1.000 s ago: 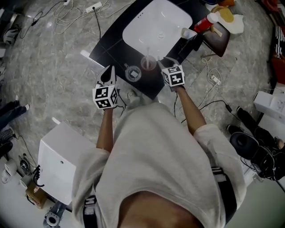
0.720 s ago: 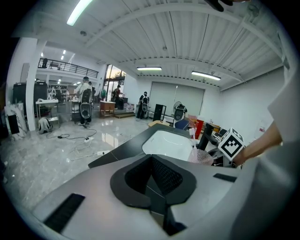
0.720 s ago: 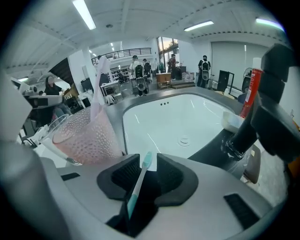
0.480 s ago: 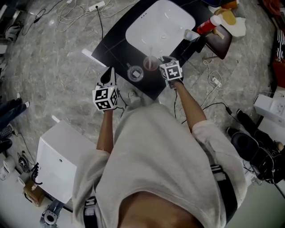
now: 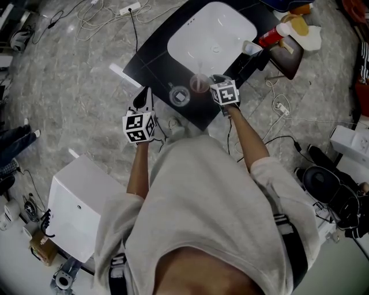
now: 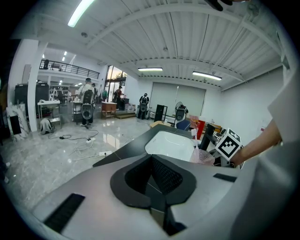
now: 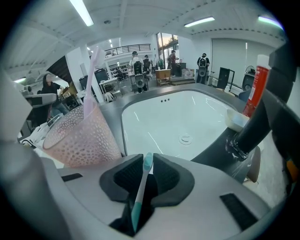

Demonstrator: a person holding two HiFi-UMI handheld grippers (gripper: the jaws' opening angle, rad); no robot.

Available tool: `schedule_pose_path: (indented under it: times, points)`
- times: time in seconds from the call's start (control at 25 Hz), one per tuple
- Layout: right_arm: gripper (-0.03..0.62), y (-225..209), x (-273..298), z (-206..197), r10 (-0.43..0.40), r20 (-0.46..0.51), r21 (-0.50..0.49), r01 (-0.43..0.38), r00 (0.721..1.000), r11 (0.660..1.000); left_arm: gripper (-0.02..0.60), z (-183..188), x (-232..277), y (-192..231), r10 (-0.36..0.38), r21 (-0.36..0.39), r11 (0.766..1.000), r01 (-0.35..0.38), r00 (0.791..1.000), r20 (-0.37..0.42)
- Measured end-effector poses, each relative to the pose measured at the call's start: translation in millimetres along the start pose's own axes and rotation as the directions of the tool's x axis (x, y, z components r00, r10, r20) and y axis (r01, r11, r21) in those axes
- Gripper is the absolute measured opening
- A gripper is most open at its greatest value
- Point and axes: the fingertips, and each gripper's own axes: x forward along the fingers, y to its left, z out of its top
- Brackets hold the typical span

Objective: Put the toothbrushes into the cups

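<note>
A teal toothbrush (image 7: pixel 142 183) lies lengthwise between the jaws of my right gripper (image 7: pixel 149 161). The jaws are closing and their pads sit against its head. Just left of this gripper stands a pink dimpled cup (image 7: pixel 83 137) with a pink toothbrush (image 7: pixel 92 77) upright in it. From the head view, the right gripper (image 5: pixel 215 79) is at the counter edge beside the pink cup (image 5: pixel 199 83), with a clear cup (image 5: pixel 180 96) further left. My left gripper (image 5: pixel 142 99) hovers off the counter's left corner. Its jaws (image 6: pixel 151 158) are shut and empty.
A white sink (image 5: pixel 230 26) is set in the black counter (image 5: pixel 153 57). A black faucet (image 7: pixel 260 124), a red bottle (image 7: pixel 257 82) and a small white dish (image 7: pixel 236 120) stand to the right. A white box (image 5: pixel 78 204) and cables (image 5: pixel 104 14) are on the floor.
My right gripper has edged forward and down toward the counter beside the pink cup. The left gripper has stayed where it was.
</note>
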Motion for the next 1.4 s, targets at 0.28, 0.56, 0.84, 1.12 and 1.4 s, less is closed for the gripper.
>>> schedule_pose_path:
  times: [0.28,0.56,0.84,1.12,1.4]
  points:
    - [0.077,3.1,-30.7,13.3,-0.003,0.116,-0.004,0.004,0.993,1.0,0.028,1.1,1.2,-1.6,-0.009,0.001,1.0,0.009,1.0,0.003]
    - [0.075,13.6,-72.5,28.9,-0.017,0.228,-0.026,0.024,0.974,0.999,0.028,4.4,5.1,-8.9,-0.029,0.009,1.0,0.029,1.0,0.007]
    - [0.075,20.8,-114.0,41.2,-0.034,0.327,-0.023,0.044,0.944,0.999,0.028,7.0,5.4,-11.9,-0.039,0.016,0.999,0.039,0.999,0.016]
    - [0.075,21.2,-151.2,60.7,-0.055,0.416,-0.023,0.071,0.908,0.997,0.028,9.1,3.0,-13.0,-0.048,0.02,0.999,0.047,0.999,0.023]
    - [0.074,19.5,-175.4,83.8,-0.068,0.482,-0.03,0.094,0.874,0.995,0.028,16.9,-0.2,-12.4,-0.049,0.034,0.998,0.048,0.998,0.038]
